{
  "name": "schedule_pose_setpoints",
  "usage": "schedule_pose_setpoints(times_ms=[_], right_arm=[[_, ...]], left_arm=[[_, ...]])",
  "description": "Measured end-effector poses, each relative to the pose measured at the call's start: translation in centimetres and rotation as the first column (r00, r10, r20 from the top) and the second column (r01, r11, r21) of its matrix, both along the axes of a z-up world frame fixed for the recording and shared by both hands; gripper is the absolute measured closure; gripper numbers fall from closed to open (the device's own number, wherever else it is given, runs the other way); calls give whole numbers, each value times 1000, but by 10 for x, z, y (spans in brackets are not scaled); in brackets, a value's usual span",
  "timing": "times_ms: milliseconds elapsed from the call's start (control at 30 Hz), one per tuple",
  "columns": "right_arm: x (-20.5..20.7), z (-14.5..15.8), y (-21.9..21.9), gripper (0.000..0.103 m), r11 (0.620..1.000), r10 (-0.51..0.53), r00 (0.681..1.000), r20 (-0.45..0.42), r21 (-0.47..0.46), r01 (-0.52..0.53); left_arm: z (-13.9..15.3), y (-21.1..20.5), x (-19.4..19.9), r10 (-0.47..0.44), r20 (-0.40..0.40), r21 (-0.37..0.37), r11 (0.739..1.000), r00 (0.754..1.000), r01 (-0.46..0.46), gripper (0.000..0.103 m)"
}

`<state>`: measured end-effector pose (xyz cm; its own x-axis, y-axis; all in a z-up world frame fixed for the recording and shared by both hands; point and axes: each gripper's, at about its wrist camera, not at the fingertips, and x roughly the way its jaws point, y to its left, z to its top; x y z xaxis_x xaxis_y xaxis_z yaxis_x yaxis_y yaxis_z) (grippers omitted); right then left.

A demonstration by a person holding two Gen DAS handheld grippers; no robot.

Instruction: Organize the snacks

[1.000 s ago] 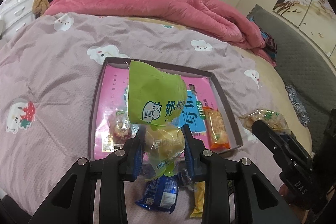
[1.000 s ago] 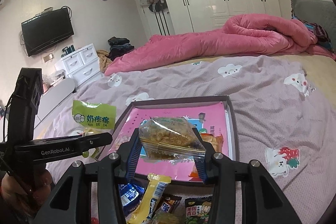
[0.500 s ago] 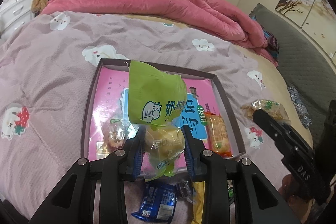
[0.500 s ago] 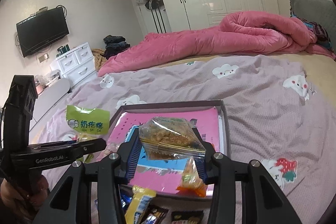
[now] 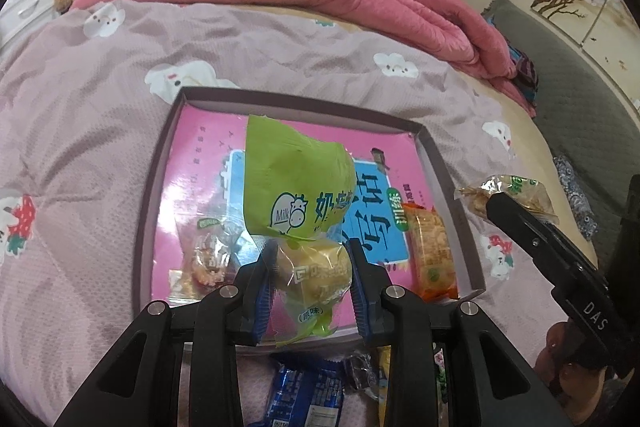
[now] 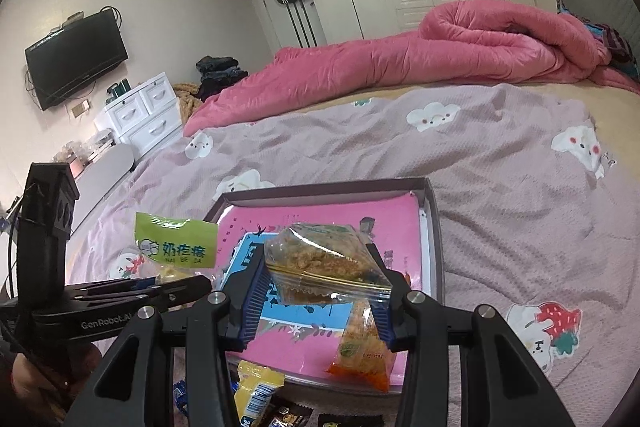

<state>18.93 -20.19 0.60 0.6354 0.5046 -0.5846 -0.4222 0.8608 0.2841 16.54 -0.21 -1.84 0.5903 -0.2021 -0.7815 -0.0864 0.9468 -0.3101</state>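
Left gripper (image 5: 311,269) pinches the puffy green-topped snack pouch (image 5: 298,187); right gripper (image 6: 318,289) clamps the crinkly clear crisp bag (image 6: 324,263) — light, crushable, grip gently.

Both tongs are moving forward over the bed. The left tongs (image 5: 312,267) with the green milk snack (image 5: 298,187) now hang over the tray (image 5: 160,163), and the right tongs (image 6: 316,295) carry the clear crispy pack (image 6: 320,263) further in above the orange packet (image 6: 362,351).

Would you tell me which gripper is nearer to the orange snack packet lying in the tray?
Right. The right gripper hovers almost directly above the orange packet at the tray's right edge; the left gripper sits further left, over the tray's near middle.
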Motion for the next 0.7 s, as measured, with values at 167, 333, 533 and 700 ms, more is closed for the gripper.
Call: schedule_pose_setpoints(times_ms=[167, 333, 533, 700], right_arm=[[3, -6, 3, 57, 1000, 8, 1000, -21, -4, -8], [5, -11, 6, 57, 1000, 14, 999, -37, -17, -14], [5, -17, 16, 57, 998, 45, 998, -51, -38, -47], [5, -26, 23, 57, 996, 71, 994, -78, -50, -75]], left_arm=[[-10, -4, 4, -9, -19, 6, 1000, 1000, 9, 69], [-18, -6, 7, -13, -39, 14, 1000, 999, 14, 69], [-27, -7, 9, -20, -60, 17, 1000, 998, 21, 69], [-34, -8, 11, -28, -74, 19, 999, 997, 30, 69]])
